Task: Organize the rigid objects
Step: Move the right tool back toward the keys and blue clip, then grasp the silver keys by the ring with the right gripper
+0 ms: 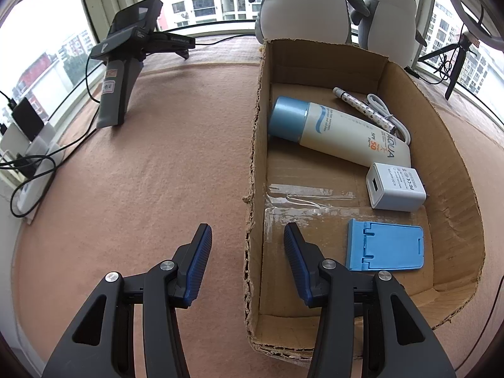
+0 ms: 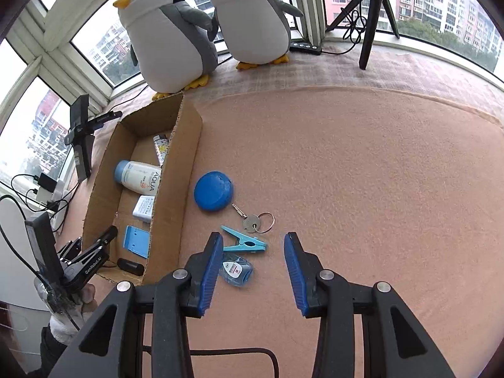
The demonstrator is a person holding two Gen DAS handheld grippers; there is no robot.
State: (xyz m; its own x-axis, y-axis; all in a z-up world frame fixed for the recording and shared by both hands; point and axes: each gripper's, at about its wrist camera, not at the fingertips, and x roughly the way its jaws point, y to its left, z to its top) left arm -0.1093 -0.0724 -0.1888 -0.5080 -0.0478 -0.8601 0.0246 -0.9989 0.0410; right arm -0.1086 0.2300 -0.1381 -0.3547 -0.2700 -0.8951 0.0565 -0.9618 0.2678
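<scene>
While the sorting is sitting roughly half done, you are pausing with both tools empty.

In the box: the cardboard box (image 1: 447, 163) is already holding the sunscreen bottle (image 1: 340, 129), patterned pen (image 1: 362, 107), white cable (image 1: 387, 116), white charger (image 1: 397, 189) and blue phone stand (image 1: 387, 245).

On the mat: the blue round case (image 2: 214, 191), key on its ring (image 2: 252, 220), teal clothespin (image 2: 244, 242) and small blue pouch (image 2: 237, 269) are lying just right of the box, seemingly awaiting you.

Left gripper (image 1: 247, 253): you are holding it wide apart, astride the box's near wall, gripping nothing.

Right gripper (image 2: 252, 261): you are hovering it wide apart above the clothespin and pouch, gripping nothing.
</scene>
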